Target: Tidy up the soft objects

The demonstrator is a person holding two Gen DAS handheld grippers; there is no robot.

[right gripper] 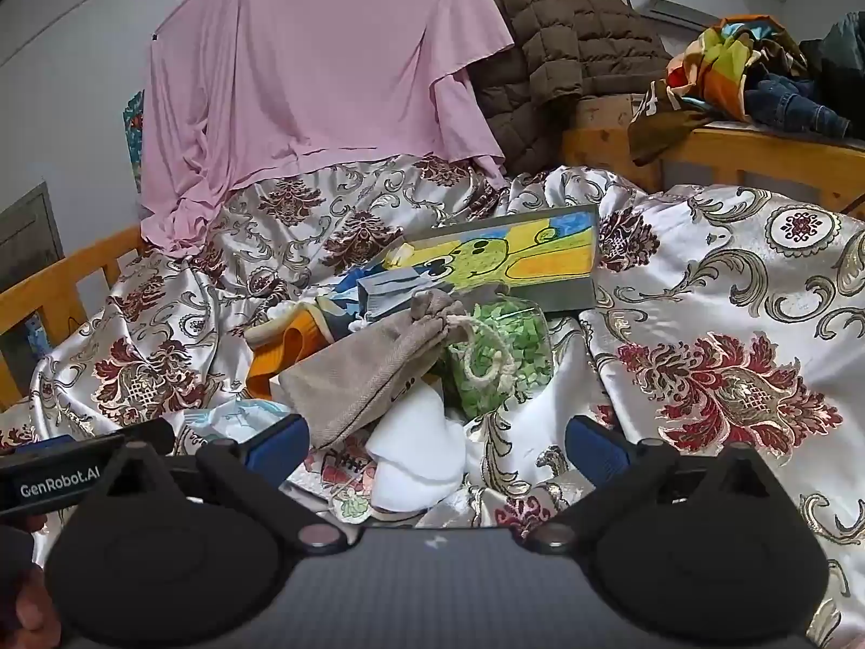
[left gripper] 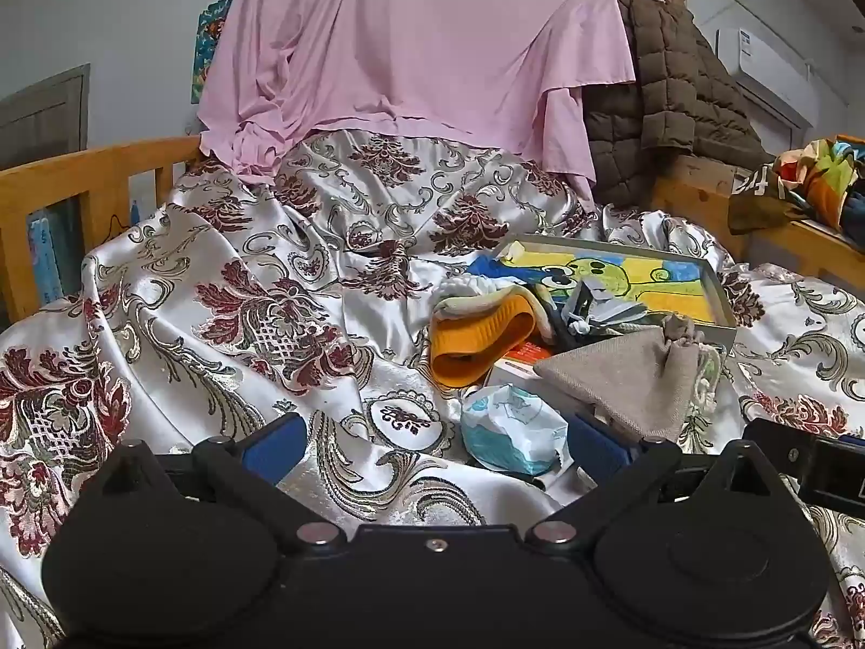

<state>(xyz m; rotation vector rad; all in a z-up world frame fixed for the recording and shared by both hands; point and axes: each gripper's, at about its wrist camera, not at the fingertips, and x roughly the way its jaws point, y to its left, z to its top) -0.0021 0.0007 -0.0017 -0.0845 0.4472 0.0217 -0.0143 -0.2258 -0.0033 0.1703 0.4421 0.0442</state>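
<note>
While both grippers hang low over the shiny flowered bedspread (left gripper: pixel 227 292), their blue fingers stand wide apart and hold nothing. The left gripper (left gripper: pixel 432 446) points at a small pile in the middle of the bed, and a crumpled white and blue packet (left gripper: pixel 511 427) lies just in front of it, near its right finger. The right gripper (right gripper: pixel 435 446) sits beside the left one and points at the same pile, with a soft white cloth (right gripper: pixel 419 459) between its fingers. In the pile, an orange knit band (left gripper: pixel 481 340) lies next to a gray drawstring pouch (left gripper: pixel 627 378), and both rest against a flat box with a cartoon picture (left gripper: pixel 638 281). Only the right view shows a clear bag of green bits (right gripper: pixel 500 362) tucked beside the pouch, with the pouch's cord lying across it. Only the left view shows the packet whole. Far back, a pink sheet (right gripper: pixel 324 81) hangs down, and a brown puffy coat (right gripper: pixel 562 38) is draped next to it.
</note>
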